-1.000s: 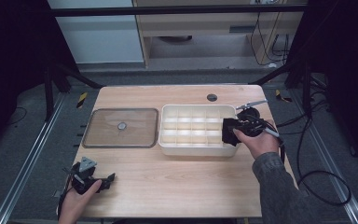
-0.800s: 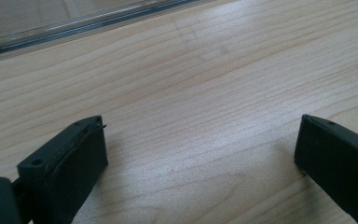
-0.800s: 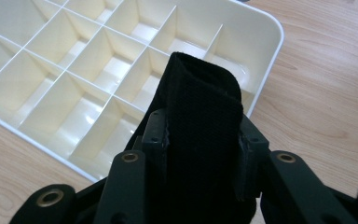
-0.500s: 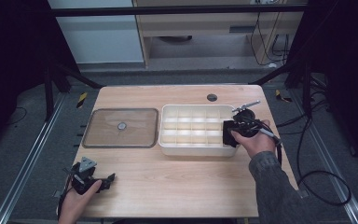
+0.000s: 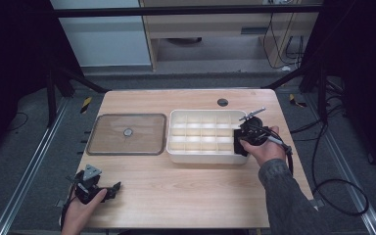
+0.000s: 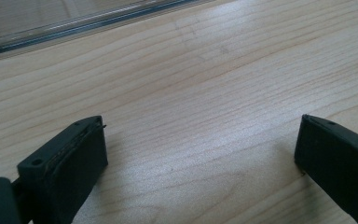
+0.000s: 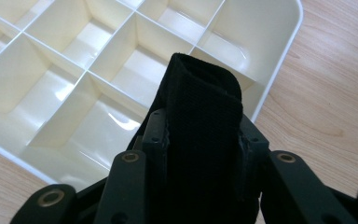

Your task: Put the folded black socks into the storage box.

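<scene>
A cream divided tray (image 5: 176,147) with several compartments sits at the table's middle right. My right gripper (image 5: 240,142) hovers over its right end, shut on a folded black fabric strap (image 7: 205,116) that stands up between the jaws, above the tray's (image 7: 279,60) corner cells. My left gripper (image 5: 108,190) rests low near the table's front left edge. Its jaws stand wide apart over bare wood, with nothing between its fingers (image 6: 70,163).
A clear flat lid (image 5: 127,133) with a small round knob lies left of the tray; its edge (image 6: 74,25) runs across the top of the left gripper view. A dark cable hole (image 5: 222,102) sits near the table's far edge.
My right gripper with the strap has shifted slightly left and toward me over the tray's right end. The left gripper has stayed put.
</scene>
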Demonstrator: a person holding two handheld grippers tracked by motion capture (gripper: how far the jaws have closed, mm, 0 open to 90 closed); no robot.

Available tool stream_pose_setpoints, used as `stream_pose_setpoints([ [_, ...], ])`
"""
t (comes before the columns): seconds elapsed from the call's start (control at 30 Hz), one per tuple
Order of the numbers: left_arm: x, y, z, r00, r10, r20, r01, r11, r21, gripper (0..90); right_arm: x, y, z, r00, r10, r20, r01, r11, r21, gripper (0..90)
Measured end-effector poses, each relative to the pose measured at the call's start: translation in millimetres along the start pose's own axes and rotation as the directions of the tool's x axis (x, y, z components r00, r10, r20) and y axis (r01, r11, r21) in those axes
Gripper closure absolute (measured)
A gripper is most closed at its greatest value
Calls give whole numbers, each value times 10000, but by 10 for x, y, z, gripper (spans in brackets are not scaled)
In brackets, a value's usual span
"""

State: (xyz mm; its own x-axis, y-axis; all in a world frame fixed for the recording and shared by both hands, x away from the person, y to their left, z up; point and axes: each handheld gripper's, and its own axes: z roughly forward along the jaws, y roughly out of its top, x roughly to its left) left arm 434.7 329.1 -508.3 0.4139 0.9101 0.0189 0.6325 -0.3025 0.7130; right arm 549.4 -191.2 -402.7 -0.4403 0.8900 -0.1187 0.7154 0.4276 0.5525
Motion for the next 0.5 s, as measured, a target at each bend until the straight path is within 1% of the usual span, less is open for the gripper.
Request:
stream_pose_setpoints([
  [0.2, -4, 1, 6, 10000, -54, 11, 54, 10000, -40, 13, 31, 3, 26, 9997, -219, 78, 218, 9997, 139, 639],
  [0.33, -4, 1, 7, 10000, -51, 3, 51, 10000, -45, 12, 44, -2, 42, 9998, -176, 86, 174, 9995, 249, 639],
  [0.5, -4, 1, 7, 10000, -51, 2, 51, 10000, -45, 12, 64, -2, 69, 9996, -272, 40, 270, 9990, 359, 639],
])
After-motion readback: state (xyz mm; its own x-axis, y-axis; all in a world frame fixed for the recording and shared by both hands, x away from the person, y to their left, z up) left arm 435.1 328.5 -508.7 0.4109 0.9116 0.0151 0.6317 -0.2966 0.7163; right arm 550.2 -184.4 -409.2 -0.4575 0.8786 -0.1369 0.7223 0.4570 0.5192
